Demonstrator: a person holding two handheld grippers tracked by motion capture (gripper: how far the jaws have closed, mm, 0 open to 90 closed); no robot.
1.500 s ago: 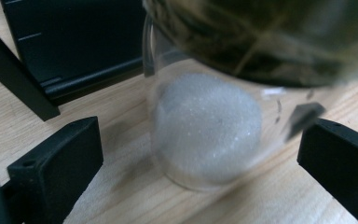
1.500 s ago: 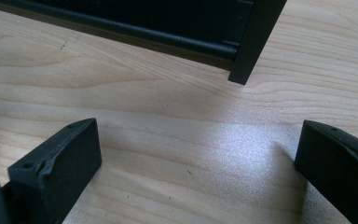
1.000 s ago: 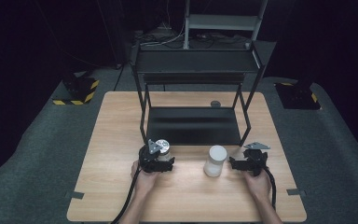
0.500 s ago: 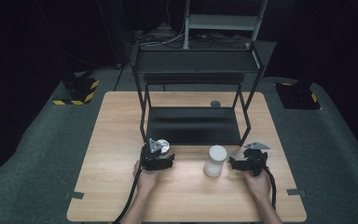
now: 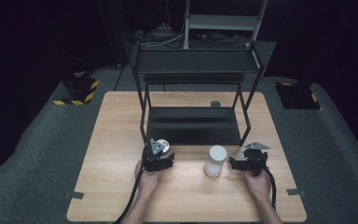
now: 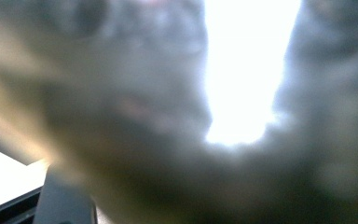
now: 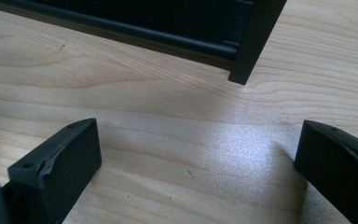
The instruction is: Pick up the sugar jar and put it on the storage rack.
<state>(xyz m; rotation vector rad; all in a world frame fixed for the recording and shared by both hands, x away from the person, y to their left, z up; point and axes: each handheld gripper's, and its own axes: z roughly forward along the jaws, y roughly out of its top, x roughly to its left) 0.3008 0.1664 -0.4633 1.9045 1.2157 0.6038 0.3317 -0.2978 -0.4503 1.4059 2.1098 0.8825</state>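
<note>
My left gripper [image 5: 159, 158] has just been closing, and it now sits clamped on the small silvery jar [image 5: 164, 146] at its tips, close in front of the black shelf rack [image 5: 193, 126]; the left gripper view is one bright blur with the thing pressed up against the lens, so I judge the hold from the high view and from how tight the jaws stand. My right gripper [image 5: 242, 164] rests with its jaws spread wide and nothing between them, bare wooden table [image 7: 177, 154] under them and a rack leg [image 7: 256, 42] just beyond. The white jar [image 5: 215, 160] stands upright between my two grippers, just beside the right one and apart from the left. The step in hand, as I judge it, is securing the silvery jar before lifting it. To do it well I should keep the squeeze even, lift straight up so the jar does not tip or slip, and stay clear of the rack's lower shelf right ahead. My right gripper should stay put so it does not knock the white jar. Against the earlier high view, my left jaws stood apart around the jar and have drawn in on it; the white jar and my right gripper sit where they were.
</note>
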